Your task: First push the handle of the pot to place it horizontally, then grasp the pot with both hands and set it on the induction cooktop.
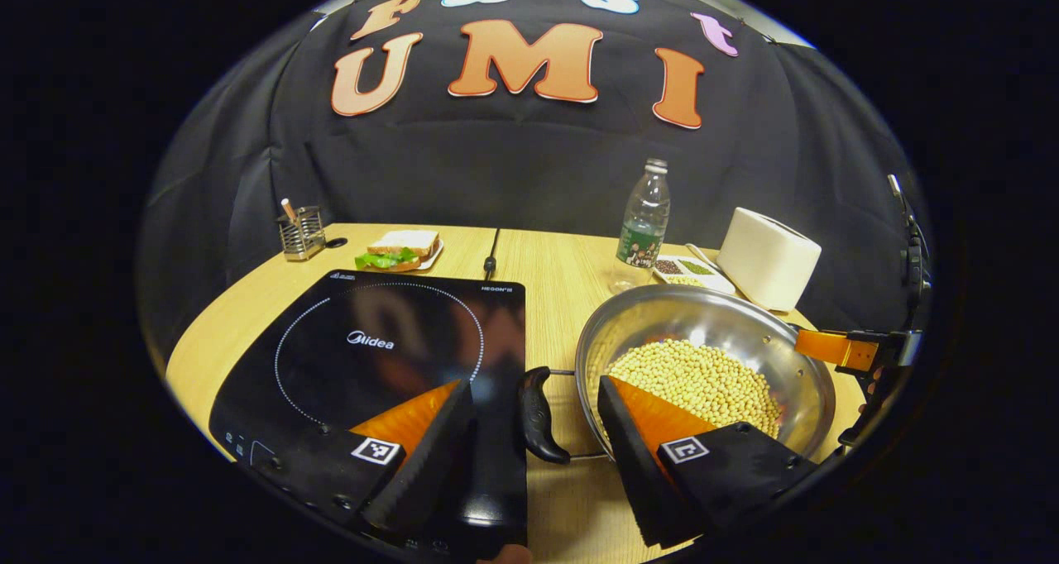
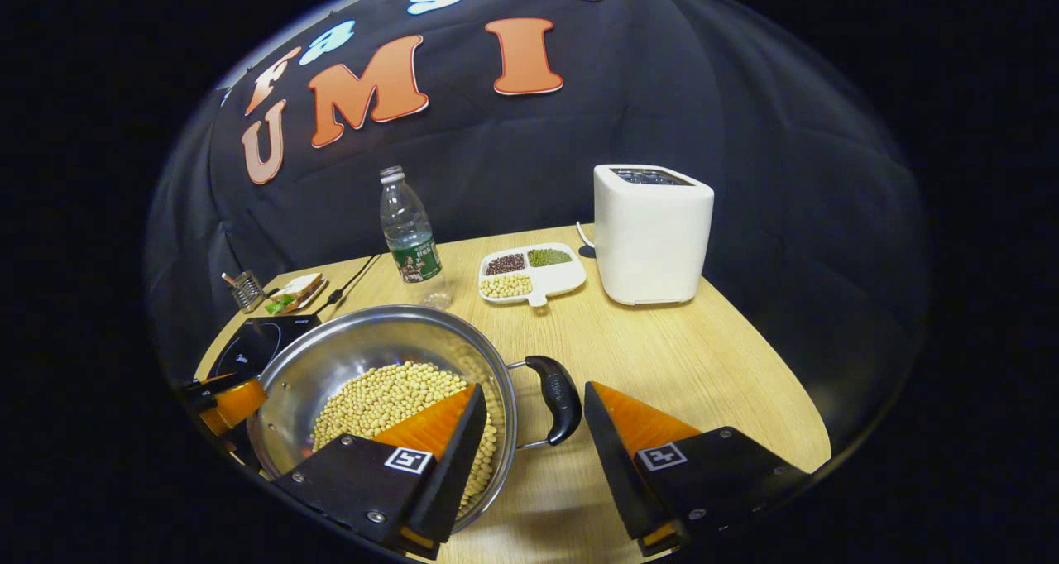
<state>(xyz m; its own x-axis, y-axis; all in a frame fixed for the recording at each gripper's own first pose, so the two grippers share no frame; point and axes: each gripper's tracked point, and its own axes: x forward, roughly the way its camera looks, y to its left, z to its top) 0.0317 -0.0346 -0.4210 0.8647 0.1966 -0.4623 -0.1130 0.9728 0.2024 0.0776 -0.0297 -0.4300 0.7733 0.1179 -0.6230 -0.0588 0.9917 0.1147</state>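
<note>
I have the left gripper [image 1: 536, 419] spread wide around the pot's left handle [image 1: 542, 415], one finger over the induction cooktop [image 1: 364, 357] and the other reaching over the rim above the soybeans [image 1: 695, 378]; nothing is pinched yet, because the handle sits in the gap with room on both sides. The right gripper [image 2: 534, 415] stands the same way, jaws apart around the right handle [image 2: 558, 399], its inner finger over the beans and its outer finger above bare wooden table [image 2: 728, 357]; I read both as released and straddling, ready to close. The steel pot [image 2: 364, 345] rests on the table just beside the cooktop's right edge, not on it; both loop handles stick out sideways, so I judge the levelling step done and the two-handed grasp as the step in hand. In the left gripper view the far gripper shows at the pot's opposite rim, though distortion there is heavy and I cannot say whether it touches metal. The water bottle [image 2: 409, 237], the divided dish of grains [image 2: 529, 273] and the white toaster [image 2: 652, 233] stand behind the pot, clear of the leftward path; the beans are loose, so I want the lift level.
</note>
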